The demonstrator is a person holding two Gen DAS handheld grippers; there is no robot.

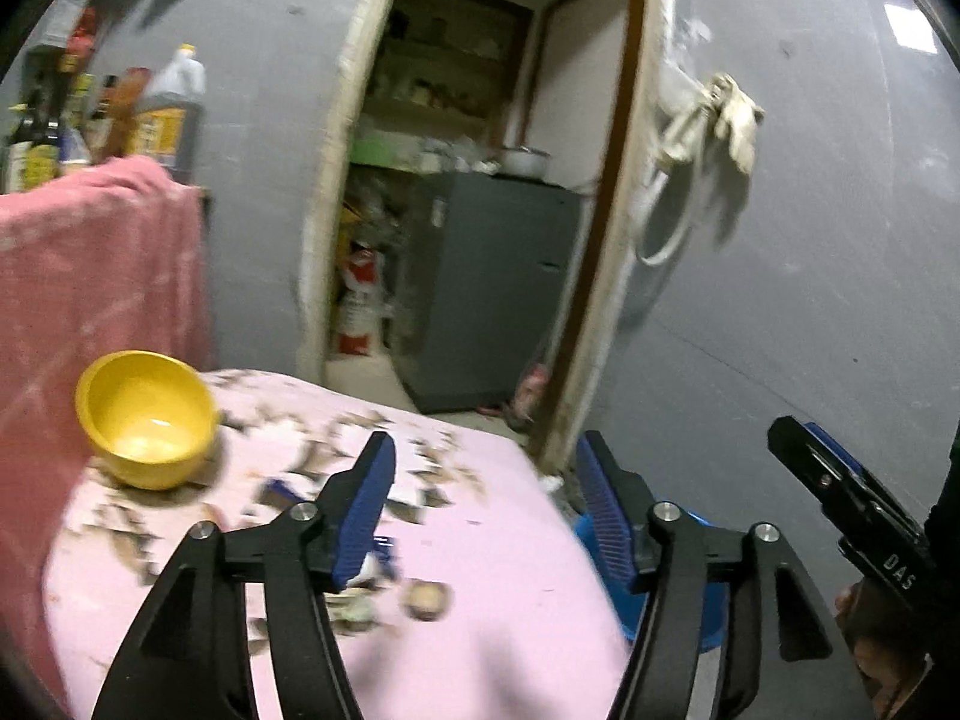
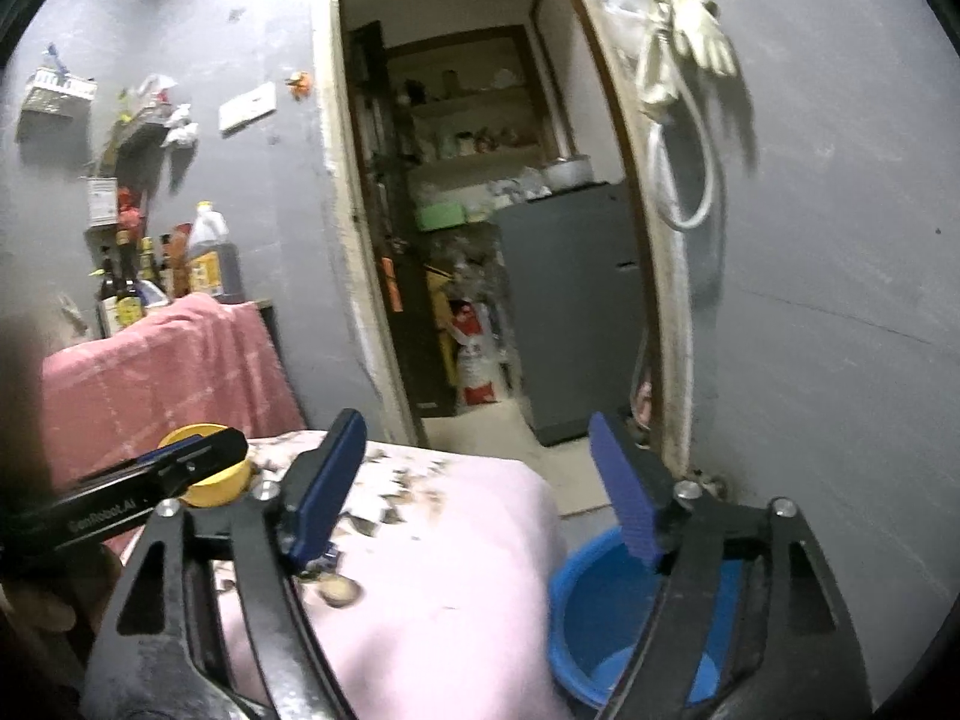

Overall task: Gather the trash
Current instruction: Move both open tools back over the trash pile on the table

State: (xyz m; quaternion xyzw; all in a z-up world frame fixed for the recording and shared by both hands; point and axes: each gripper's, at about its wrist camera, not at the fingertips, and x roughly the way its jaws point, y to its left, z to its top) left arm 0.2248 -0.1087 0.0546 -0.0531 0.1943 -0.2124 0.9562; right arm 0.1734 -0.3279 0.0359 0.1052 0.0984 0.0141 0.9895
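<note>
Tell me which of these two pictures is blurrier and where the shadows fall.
Left wrist view: more motion blur, smearing the yellow bowl and the scraps on the pink cloth. Right wrist view: sharper, though the door frame bows from fisheye distortion. In both, the hanging glove casts a soft shadow on the grey wall.

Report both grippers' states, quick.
Left gripper: open, holding nothing, above the pink-clothed table.
Right gripper: open, holding nothing, near the round blue plastic tub.
</note>
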